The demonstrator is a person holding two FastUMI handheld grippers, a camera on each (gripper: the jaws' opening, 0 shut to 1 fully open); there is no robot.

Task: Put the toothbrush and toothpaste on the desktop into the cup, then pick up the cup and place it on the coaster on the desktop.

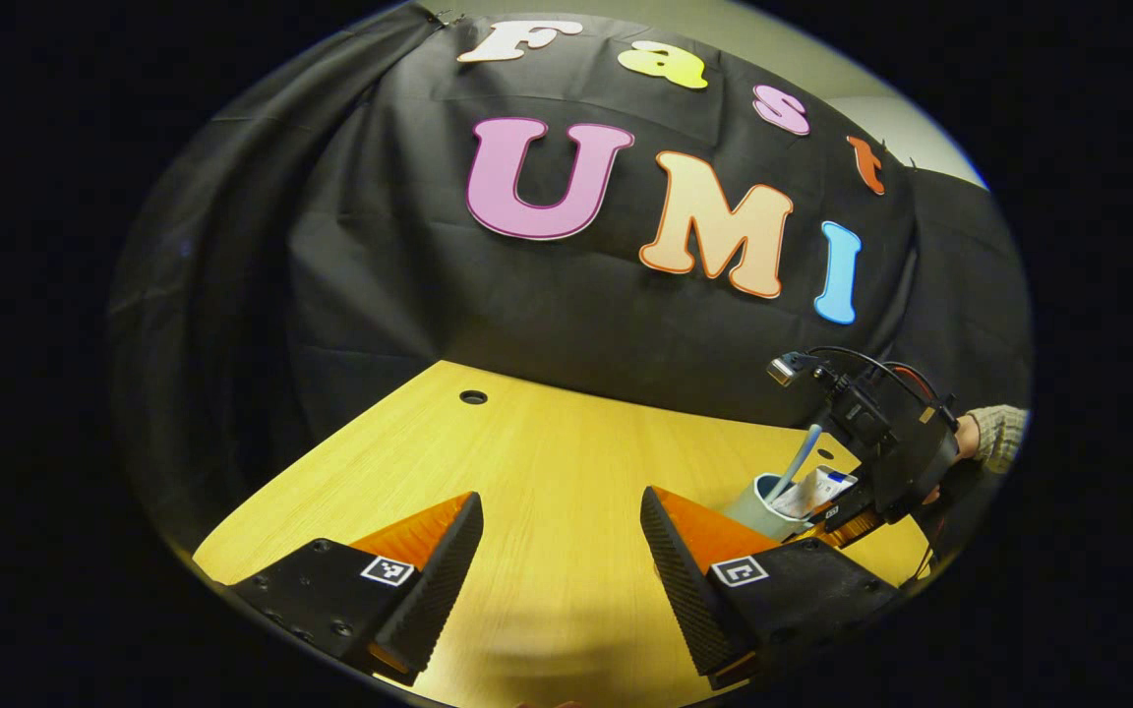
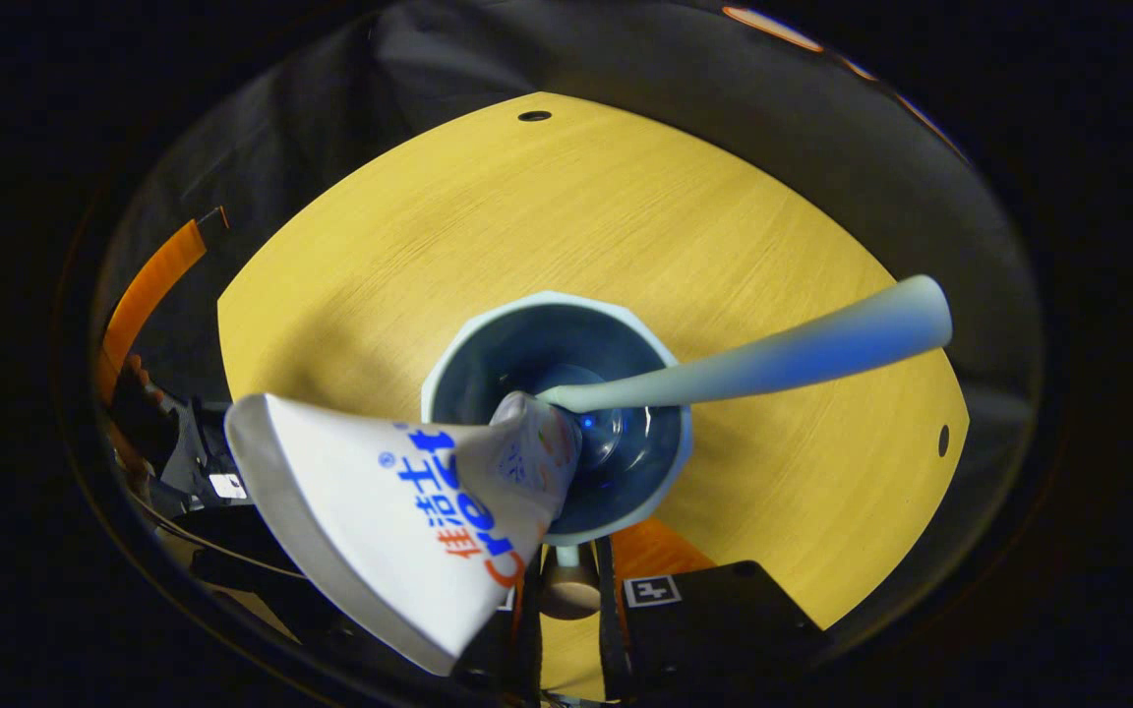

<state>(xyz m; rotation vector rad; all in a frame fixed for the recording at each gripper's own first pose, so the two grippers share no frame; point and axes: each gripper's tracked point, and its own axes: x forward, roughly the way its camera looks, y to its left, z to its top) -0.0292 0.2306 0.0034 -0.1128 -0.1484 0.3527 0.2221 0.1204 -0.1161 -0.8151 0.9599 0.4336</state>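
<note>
The toothbrush point(image 2: 753, 362) and the toothpaste point(image 2: 399, 511) are both being held inside the cup point(image 2: 555, 303), so the loading step is judged done and the cup's transfer is the step in hand. In the right gripper view the cup is being looked into from above, and the right gripper point(image 2: 571, 600) is being pressed narrowly at the near rim; a grasp on the wall is judged likely, though contact by both fingers cannot be told. In the left gripper view the left gripper point(image 1: 562, 551) is being held released, with nothing between its fingers, over the desktop point(image 1: 547, 442). The coaster is not being located; next, a level carry is being called for so the contents are not tipped out
</note>
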